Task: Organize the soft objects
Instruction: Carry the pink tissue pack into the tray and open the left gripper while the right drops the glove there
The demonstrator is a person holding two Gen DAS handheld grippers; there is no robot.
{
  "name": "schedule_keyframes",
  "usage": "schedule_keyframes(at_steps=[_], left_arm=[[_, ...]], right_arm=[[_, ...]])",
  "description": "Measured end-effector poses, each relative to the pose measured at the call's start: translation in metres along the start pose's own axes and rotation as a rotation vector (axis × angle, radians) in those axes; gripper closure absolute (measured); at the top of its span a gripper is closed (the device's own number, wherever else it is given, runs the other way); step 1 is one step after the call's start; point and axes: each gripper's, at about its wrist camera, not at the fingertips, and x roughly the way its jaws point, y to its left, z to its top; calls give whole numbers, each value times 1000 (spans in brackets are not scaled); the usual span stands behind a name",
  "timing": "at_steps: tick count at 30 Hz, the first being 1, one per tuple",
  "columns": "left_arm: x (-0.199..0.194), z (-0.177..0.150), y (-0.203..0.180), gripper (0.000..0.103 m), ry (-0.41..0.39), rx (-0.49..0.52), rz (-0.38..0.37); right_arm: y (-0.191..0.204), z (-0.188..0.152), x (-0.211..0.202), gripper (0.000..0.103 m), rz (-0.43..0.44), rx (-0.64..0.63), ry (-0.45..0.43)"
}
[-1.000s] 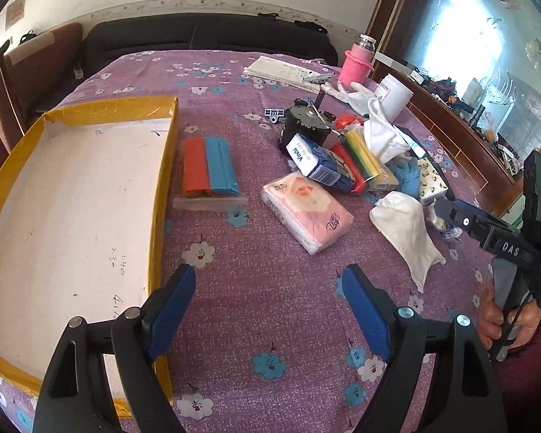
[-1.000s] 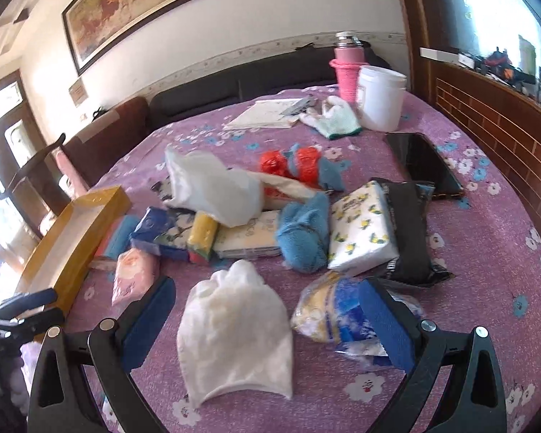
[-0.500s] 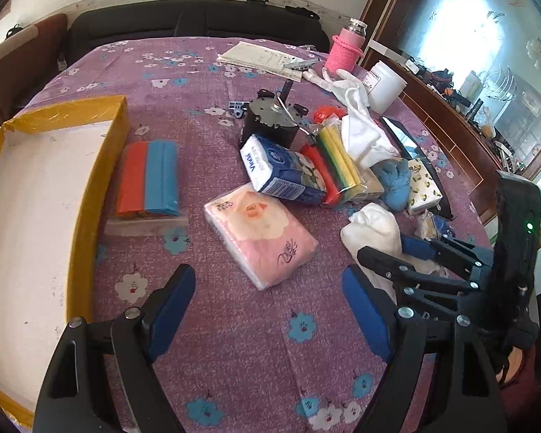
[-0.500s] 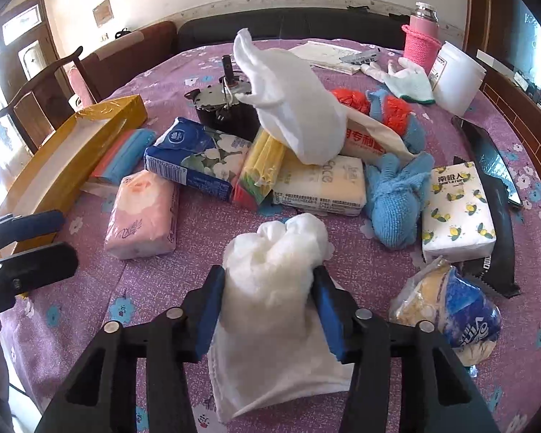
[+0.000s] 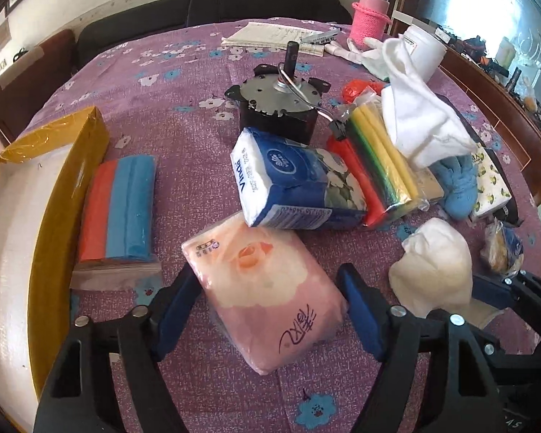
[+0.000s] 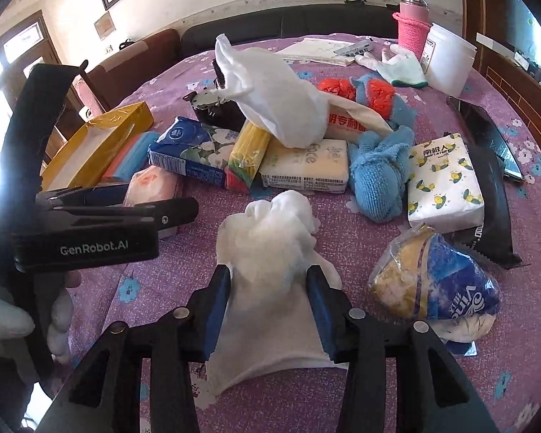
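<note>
Currently the right tool (image 6: 268, 310) pinches a white cloth (image 6: 270, 252) bunched between its blue pads, the cloth resting on the purple table (image 6: 523, 342). Left tool (image 5: 268, 310) spread wide, straddling a pink tissue pack (image 5: 267, 288) near the table's front; pads beside it, contact unclear. Yellow box (image 5: 54, 198) sits left of the pack.

Both grippers are black plastic with blue finger pads (image 5: 178, 305) and round silver screws (image 6: 356, 313); white "GenRobot.AI" lettering (image 6: 94, 248) marks the left gripper (image 6: 151, 202) (its holder wears a white glove (image 6: 7, 319)).
</note>
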Motion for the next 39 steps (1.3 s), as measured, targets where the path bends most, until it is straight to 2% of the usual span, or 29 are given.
schedule_keyframes(at_steps=[4,9,15,16,17,18,19,21,26,31,35,37,39], left_arm=[[-12,-8,9,38,-8,-30,-69],[-28,-17,26,39,-36,-80,-120],[-54,-25,35,38,-83,-92,-160],[-58,-26,38,38,-92,-95,-166],[-65,-27,40,38,-103,-99,-175],[-71,-28,42,38,-113,-103,-181],[-77,-30,46,38,-124,-109,-188],[-93,-31,55,38,-147,-126,-210],[-137,-32,87,38,-221,-190,-267],[-195,-16,127,38,-288,-235,-323],[-222,17,165,38,-300,-243,-217],[-214,35,182,38,-276,-242,-135],[-194,51,201,38,-238,-257,-93]], right_arm=[[3,0,0,46,7,-11,3],[10,3,4,44,-39,-36,13],[25,12,14,43,-119,-78,27],[26,13,14,45,-128,-82,24],[27,13,14,62,-138,-82,21],[26,13,12,72,-142,-78,20],[25,13,10,80,-122,-66,21],[24,12,2,85,-80,-47,8],[40,18,-30,85,-8,-57,-68],[68,45,-69,85,144,-81,-155],[100,87,-90,85,326,-82,-187],[115,116,-87,84,412,-66,-176],[133,141,-73,84,476,-50,-150]])
